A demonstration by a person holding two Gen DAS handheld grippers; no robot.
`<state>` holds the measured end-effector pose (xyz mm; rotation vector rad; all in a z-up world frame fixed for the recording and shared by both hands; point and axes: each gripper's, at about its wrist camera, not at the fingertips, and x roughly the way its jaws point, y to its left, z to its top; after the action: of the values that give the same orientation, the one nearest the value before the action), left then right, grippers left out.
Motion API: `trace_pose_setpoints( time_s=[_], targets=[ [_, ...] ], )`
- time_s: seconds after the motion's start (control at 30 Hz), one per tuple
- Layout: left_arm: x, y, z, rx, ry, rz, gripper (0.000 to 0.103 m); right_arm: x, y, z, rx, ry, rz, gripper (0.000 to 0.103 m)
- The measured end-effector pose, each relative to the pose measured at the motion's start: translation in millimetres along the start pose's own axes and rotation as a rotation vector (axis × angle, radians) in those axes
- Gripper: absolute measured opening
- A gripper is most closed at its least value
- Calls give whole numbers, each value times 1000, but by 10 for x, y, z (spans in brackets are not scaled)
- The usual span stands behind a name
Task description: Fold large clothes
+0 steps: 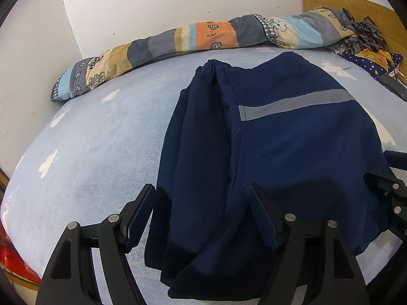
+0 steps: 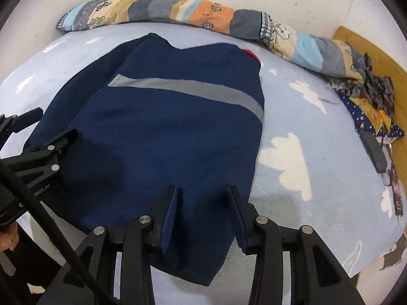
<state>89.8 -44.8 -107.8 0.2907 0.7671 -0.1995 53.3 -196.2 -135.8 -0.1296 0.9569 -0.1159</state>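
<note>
The navy garment's [image 1: 292,152] near hem hides behind the jaws; the red patch [image 2: 250,52] is perhaps a collar.

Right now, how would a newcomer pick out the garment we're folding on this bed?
Start at the pale blue bedsheet with white clouds. In its middle lies the navy garment, between the patchwork quilt roll by the wall and the near edge. It alone is plain dark blue with one grey reflective stripe across it.

We see our left gripper [image 1: 203,203] over the near edge of a navy jacket [image 1: 279,139], fingers spread wide with a fold of cloth between them. The jacket lies on a pale blue sheet [image 1: 89,139], a grey stripe [image 1: 295,103] across it. Our right gripper [image 1: 389,193] shows at the jacket's right edge. A patchwork quilt [image 1: 203,35] lies rolled along the wall [image 1: 152,0].
</note>
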Motion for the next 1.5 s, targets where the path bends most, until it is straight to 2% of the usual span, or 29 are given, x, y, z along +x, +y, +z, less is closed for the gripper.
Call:
trace_pose_setpoints(
  time_s=[0.13, 0.27, 0.37, 0.47, 0.53, 0.63, 0.67, 0.7, 0.77, 0.8, 0.83, 0.93, 1.0, 1.03, 1.1, 1.13, 1.2, 1.27, 1.37, 1.5],
  targets=[
    [-11, 13, 8, -7, 1, 0, 75, 2, -59, 32, 18, 20, 38, 51],
    [-26, 29, 10, -15, -2, -4, 75, -170, -127, 111, 50, -25, 72, 52],
    [-39, 27, 33, -21, -8, -2, 75, -268, -138, 299, 29, -64, 63, 52],
    [-39, 12, 47, -23, -10, -1, 75, -179, -189, 531, 40, -50, 84, 52],
    [-27, -1, 51, -19, -8, -1, 75, -75, -216, 694, 37, -42, 64, 52],
    [5, 7, 51, -27, -1, -1, 77, 198, -235, 928, 29, 2, 50, 59],
    [17, 9, 51, -28, 1, -3, 78, 330, -236, 972, 26, 33, 56, 66],
    [25, 12, 51, -30, 3, -5, 78, 464, -200, 1003, 1, 62, 36, 67],
    [23, 27, 65, -36, 5, -13, 78, 570, -99, 1015, -48, 98, 30, 82],
    [13, 42, 93, -42, 8, -19, 78, 588, -43, 1037, -72, 106, 28, 83],
    [-2, 57, 130, -50, 11, -27, 78, 570, -30, 1052, -73, 104, 29, 81],
    [-96, 119, 367, -75, -39, -44, 78, 358, -144, 1214, -12, 26, 77, 55],
    [-41, 142, 582, -81, -43, -53, 78, 283, -245, 1382, 29, -25, 83, 55],
    [61, 158, 731, -91, -18, -69, 78, 325, -301, 1477, 46, -28, 73, 55],
    [243, 168, 896, -101, 7, -75, 78, 533, -409, 1611, 80, 3, 88, 55],
    [394, 153, 961, -90, 35, -71, 78, 725, -448, 1626, 101, 57, 97, 56],
    [626, 113, 974, -73, 102, -77, 78, 962, -480, 1599, 131, 111, 139, 58],
    [815, 105, 922, -81, 139, -76, 79, 1049, -450, 1581, 121, 130, 166, 70],
    [798, 158, 934, -111, 132, -86, 80, 934, -455, 1617, 133, 105, 191, 72],
    [441, 261, 914, -114, 52, -76, 80, 412, -498, 1549, 164, -3, 240, 72]
  ],
)
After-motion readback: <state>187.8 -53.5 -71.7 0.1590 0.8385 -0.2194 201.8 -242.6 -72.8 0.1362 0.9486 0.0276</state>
